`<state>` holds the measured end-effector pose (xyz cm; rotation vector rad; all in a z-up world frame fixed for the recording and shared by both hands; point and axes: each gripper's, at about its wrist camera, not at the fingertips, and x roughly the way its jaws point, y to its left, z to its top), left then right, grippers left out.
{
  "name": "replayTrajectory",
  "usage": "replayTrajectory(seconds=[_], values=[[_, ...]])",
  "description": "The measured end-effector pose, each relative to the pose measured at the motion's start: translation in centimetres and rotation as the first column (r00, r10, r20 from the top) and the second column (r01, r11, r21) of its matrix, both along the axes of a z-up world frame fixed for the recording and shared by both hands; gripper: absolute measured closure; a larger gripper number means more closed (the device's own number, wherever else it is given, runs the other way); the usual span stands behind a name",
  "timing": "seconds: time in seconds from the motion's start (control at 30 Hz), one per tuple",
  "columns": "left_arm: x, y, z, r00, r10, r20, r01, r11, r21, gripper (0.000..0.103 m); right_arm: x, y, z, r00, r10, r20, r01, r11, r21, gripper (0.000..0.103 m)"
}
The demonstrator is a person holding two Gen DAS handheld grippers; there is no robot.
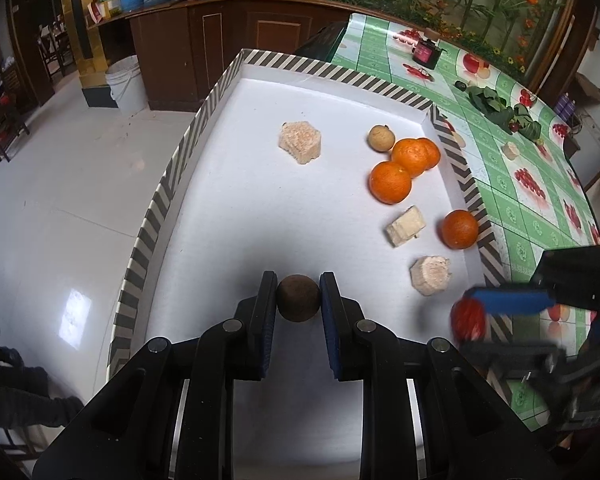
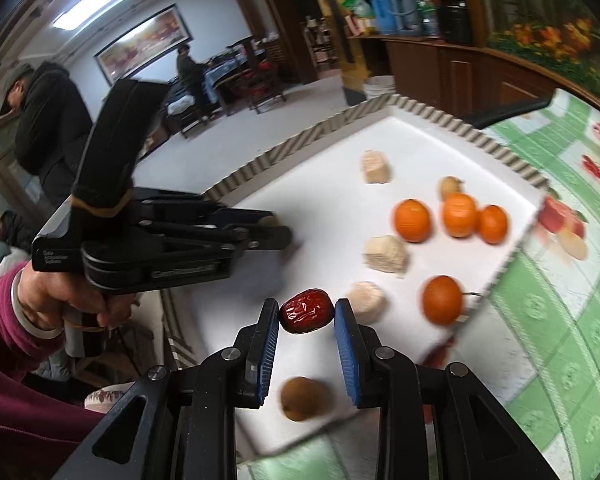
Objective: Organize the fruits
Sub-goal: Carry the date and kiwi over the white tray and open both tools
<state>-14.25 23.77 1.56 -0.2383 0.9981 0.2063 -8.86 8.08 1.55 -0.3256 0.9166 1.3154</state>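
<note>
My left gripper [image 1: 298, 298] is shut on a dark brown round fruit [image 1: 298, 298] above the near part of the white tray [image 1: 236, 208]. My right gripper [image 2: 306, 311] is shut on a red date [image 2: 306, 311] and holds it over the tray's near right side; it shows blurred in the left wrist view [image 1: 470, 318]. Several oranges [image 1: 390, 182] lie at the tray's right, with a light brown round fruit [image 1: 381, 137] behind them. Another brown fruit [image 2: 303, 398] lies on the tray below the right gripper.
Three beige cake-like blocks [image 1: 300, 142] lie in the tray, which has a striped rim [image 1: 172, 184]. It sits on a green fruit-print tablecloth [image 1: 528, 184] with leafy greens [image 1: 500, 110] and a dark jar [image 1: 426, 52] farther back. The floor drops off left of the tray.
</note>
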Motion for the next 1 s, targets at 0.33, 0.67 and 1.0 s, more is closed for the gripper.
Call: replayTrajectory(seconds=[0.33, 0.67, 1.0], values=[[0.0, 0.3, -0.3, 1.000, 0.006, 0.003, -0.006, 1.000, -0.006, 0.082, -1.9, 2.5, -1.5, 0.998, 0.059, -0.011, -0.060, 0.998, -0.031, 0.076], [0.4, 0.0, -0.4, 1.000, 0.011, 0.000, -0.011, 1.000, 0.013, 0.082, -1.2, 4.5, -3.5, 0.999, 0.048, -0.008, -0.048, 0.997, -0.064, 0.076], [0.6, -0.3, -0.4, 1.000, 0.017, -0.015, -0.016, 0.998, 0.058, 0.081, -0.6, 5.1, -3.5, 0.999, 0.038, -0.014, -0.038, 0.998, -0.049, 0.071]])
